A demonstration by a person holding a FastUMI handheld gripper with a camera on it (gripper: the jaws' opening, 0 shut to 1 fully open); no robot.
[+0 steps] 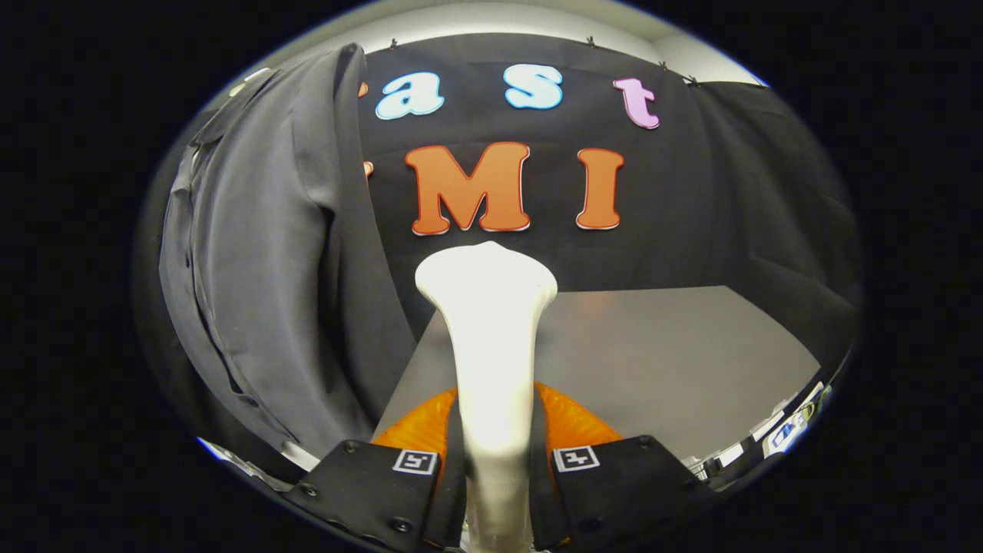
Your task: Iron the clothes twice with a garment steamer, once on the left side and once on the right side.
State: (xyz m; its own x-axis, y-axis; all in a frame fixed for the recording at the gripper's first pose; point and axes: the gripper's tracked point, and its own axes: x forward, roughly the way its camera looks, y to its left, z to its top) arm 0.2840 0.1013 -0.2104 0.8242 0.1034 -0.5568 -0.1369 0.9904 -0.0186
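One garment steamer point(491, 338) up front, white, its handle clamped between the two fingers point(418, 430) of the one gripper point(495, 453), both pressing on it. One dark grey shirt point(269, 261) hanging off to the left of the steamer head. One grey table point(660, 361) stretching out beyond the fingers. Two square markers point(415, 461) on the gripper, one per side. Some small items sit at the table's far right edge, too blurred to count.

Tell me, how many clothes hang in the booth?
1. One grey shirt hangs beside the table, ahead of the steamer that the gripper jaws clamp. Others may hang beyond this view.
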